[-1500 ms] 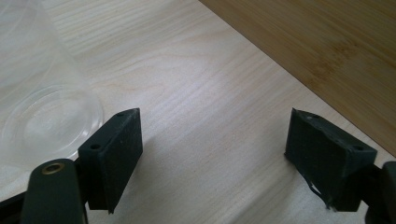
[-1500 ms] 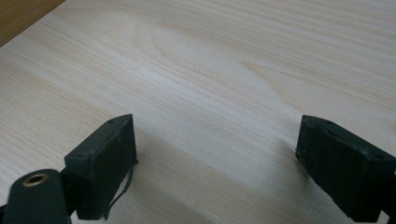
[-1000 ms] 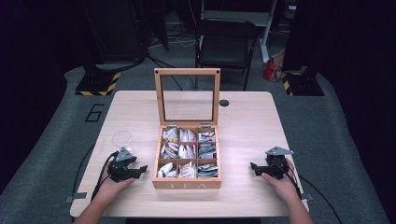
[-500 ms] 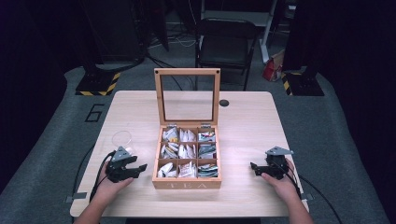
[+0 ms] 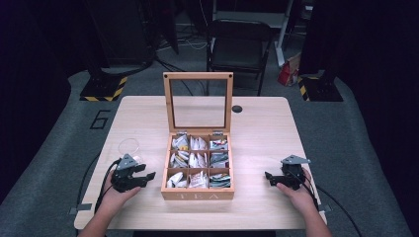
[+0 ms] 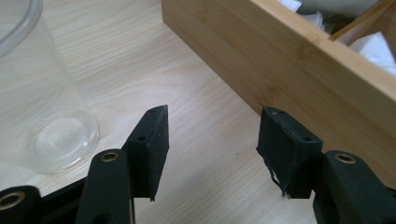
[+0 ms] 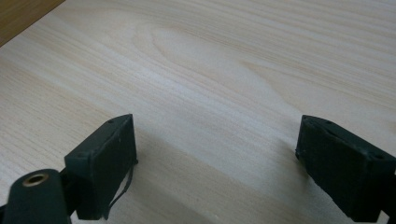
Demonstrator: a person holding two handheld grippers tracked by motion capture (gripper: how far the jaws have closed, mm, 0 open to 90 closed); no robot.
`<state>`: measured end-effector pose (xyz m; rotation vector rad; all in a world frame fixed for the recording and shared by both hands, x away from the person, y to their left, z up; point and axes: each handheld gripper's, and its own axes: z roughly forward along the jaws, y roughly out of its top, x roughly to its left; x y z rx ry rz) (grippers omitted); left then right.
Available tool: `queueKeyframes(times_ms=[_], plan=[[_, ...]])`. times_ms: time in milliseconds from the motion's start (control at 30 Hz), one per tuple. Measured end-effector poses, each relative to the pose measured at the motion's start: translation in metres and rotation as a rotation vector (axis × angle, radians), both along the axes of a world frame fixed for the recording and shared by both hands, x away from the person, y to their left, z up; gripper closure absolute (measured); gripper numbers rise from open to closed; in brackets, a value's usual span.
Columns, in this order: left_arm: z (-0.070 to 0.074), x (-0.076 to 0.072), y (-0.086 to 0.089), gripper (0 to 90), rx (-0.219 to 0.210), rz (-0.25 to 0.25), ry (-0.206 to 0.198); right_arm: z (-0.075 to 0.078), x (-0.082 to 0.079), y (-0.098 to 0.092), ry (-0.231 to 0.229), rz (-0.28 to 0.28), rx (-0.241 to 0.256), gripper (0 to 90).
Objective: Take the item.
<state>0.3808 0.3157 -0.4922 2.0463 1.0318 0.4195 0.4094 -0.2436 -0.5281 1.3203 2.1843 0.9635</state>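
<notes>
Bamboo tea box [image 5: 198, 193]: lid up, centre of frame, untouched
Left gripper [image 5: 142, 178]: shifted slightly toward box's left wall since earlier; jaws wide, empty
Right gripper [image 5: 271, 177]: unmoved, lower right, jaws wide, empty
Plastic cup [image 5: 128, 146]: beside left gripper
Meaning: approach judged just begun

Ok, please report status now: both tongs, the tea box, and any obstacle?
Left tongs open, empty, beside tea box. Right tongs open, empty, resting on table. Box lid up, bags inside untouched. Clear cup stands behind left tongs.

My left hand-held gripper [image 5: 143, 177] has crept a little rightward in the lower left of the high view, its spread jaws now closer to the tea box [image 5: 198, 194].
</notes>
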Motion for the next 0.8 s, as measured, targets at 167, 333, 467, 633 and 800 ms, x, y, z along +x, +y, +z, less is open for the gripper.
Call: queueKeyframes(times_ms=[167, 333, 467, 633, 800], plan=[[0.006, 0.000, 0.000, 43.9, -0.019, 0.015, 0.009, 0.000, 0.000, 0.000, 0.000, -0.002, 0.001, 11.6], [0.013, 0.001, -0.001, 44.0, -0.016, 0.029, 0.002, 0.000, 0.000, 0.000, 0.000, 0.000, 0.001, 11.6], [0.016, 0.001, -0.003, 44.5, -0.002, 0.027, -0.010, 0.000, 0.000, 0.000, -0.001, 0.000, 0.001, 11.7], [0.020, 0.001, -0.007, 46.0, 0.009, -0.001, -0.006, 0.000, 0.000, 0.000, 0.000, 0.000, 0.000, 11.6], [0.024, 0.002, -0.012, 48.0, 0.016, -0.021, -0.023, 0.000, 0.000, 0.000, -0.001, -0.003, 0.002, 11.6]])
